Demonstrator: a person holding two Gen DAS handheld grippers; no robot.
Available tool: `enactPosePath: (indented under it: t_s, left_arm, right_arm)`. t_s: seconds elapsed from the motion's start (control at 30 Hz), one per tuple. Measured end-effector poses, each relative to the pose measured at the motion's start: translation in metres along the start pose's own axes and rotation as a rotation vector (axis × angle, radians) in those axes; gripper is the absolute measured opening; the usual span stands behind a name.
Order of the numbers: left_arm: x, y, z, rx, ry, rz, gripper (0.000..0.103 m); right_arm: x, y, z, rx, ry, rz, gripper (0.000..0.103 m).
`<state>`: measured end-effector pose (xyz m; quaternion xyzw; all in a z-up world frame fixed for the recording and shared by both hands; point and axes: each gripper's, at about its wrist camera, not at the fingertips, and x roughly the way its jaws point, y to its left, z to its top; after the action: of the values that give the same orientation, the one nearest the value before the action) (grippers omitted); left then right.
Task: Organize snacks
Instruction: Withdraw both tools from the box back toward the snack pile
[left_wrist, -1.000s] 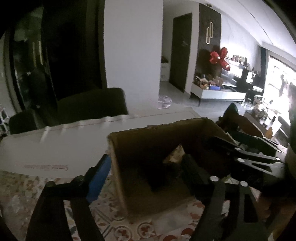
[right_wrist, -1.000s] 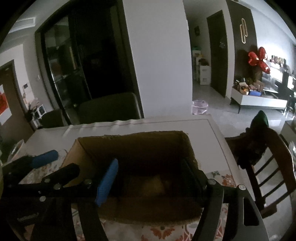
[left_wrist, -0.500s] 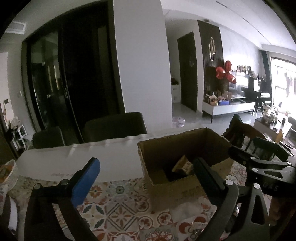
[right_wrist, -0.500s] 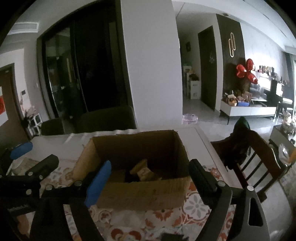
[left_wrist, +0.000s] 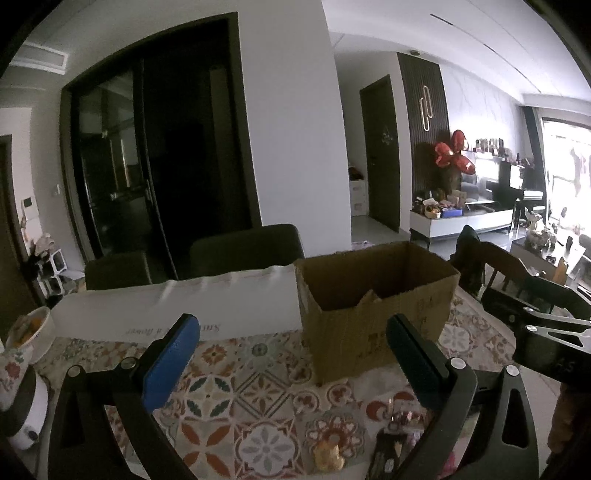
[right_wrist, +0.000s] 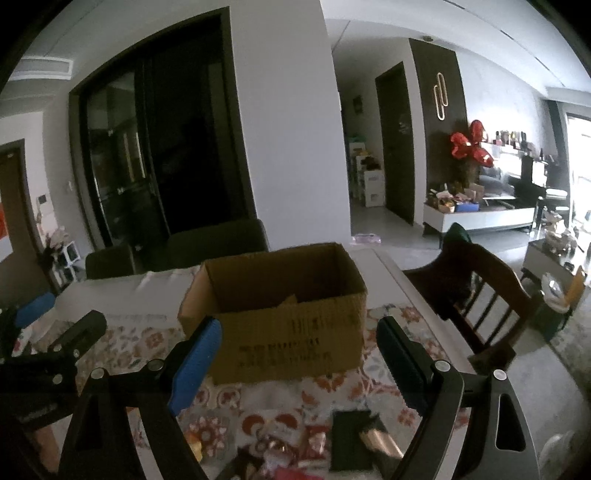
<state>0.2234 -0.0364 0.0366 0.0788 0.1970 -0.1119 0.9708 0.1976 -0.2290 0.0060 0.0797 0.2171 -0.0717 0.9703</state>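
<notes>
both pairs of jaws stand wide apart with nothing between them. on the left gripper (left_wrist: 291, 354) the blue pad and the dark pad are spread far, and only the patterned tablecloth (left_wrist: 236, 369) shows in the gap; its jaws opened further within the last second and now hold level. the right gripper (right_wrist: 299, 350) is a little less spread, its jaws likewise widened a moment ago, and it grips nothing and touches nothing. between its pads, farther off, sits the cardboard box (right_wrist: 288, 314), open at the top, upright on the table, clear of both pads. a brown corner of something pokes up inside the box, too dim to name. in the left wrist view the same box stands right of centre, just behind the dark pad. loose snacks (right_wrist: 280, 446) lie on the cloth on the near side of the box, below the right gripper, among them a dark packet (right_wrist: 351, 439). a bowl (left_wrist: 31, 332) sits at the far left edge of the table
</notes>
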Motion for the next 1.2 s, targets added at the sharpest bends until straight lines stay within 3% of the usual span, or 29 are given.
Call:
enactPosePath:
  t_s: [0.3,0.53,0.87,1.13,1.2]
  left_arm:
    - [-0.011,0.003,-0.042,0.01,0.075,0.003,0.103]
    - [-0.004,0.007,-0.08,0.017,0.169,-0.009,0.103]
    - [0.014,0.007,-0.11,0.024,0.237,-0.03,0.102]
    - [0.046,-0.002,-0.132,0.039,0.325,-0.048,0.09]
    - [0.054,-0.004,-0.136,0.033,0.343,-0.062,0.089]
  right_arm:
    - [-0.019,0.003,-0.042,0.021,0.052,-0.056,0.086]
    - [-0.011,0.005,-0.083,0.012,0.201,-0.058,0.086]
    - [0.005,0.008,-0.124,0.06,0.344,-0.032,0.086]
    - [0.027,0.004,-0.141,0.117,0.414,-0.021,0.086]
    - [0.033,0.002,-0.144,0.126,0.431,-0.023,0.081]
